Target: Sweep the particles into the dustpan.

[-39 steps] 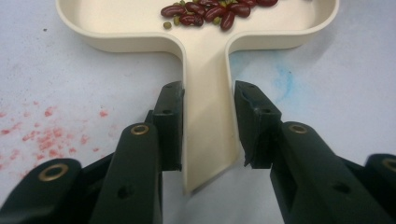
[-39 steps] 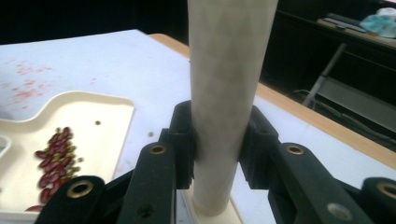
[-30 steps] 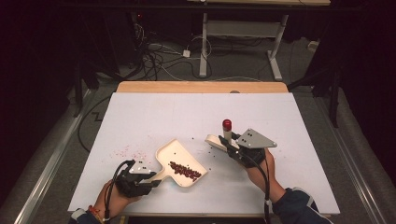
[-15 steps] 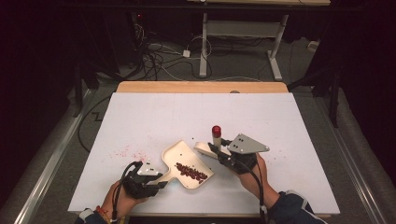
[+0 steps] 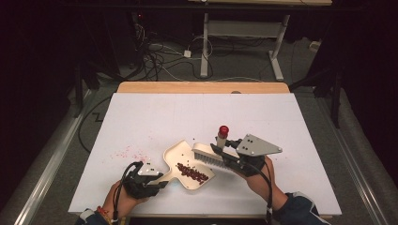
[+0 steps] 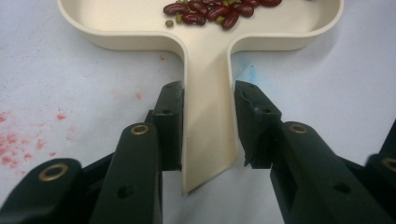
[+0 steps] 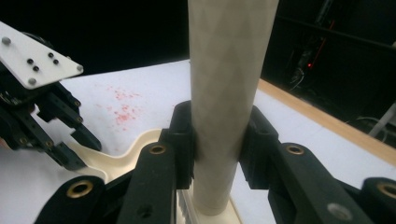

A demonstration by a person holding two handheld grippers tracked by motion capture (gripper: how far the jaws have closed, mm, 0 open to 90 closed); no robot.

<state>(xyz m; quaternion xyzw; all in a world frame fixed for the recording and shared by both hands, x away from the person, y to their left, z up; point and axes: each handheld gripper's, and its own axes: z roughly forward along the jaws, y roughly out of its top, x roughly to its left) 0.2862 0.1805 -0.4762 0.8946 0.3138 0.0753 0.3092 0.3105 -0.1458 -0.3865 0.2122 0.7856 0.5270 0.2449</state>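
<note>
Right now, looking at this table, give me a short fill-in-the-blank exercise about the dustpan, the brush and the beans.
1. The left tool is shut on the dustpan's ____.
2. The right tool grips the handle of the ____.
3. The red beans lie inside the ____.
4. The brush handle ends in a cap coloured ____.

Missing words: handle; brush; dustpan; red
</note>
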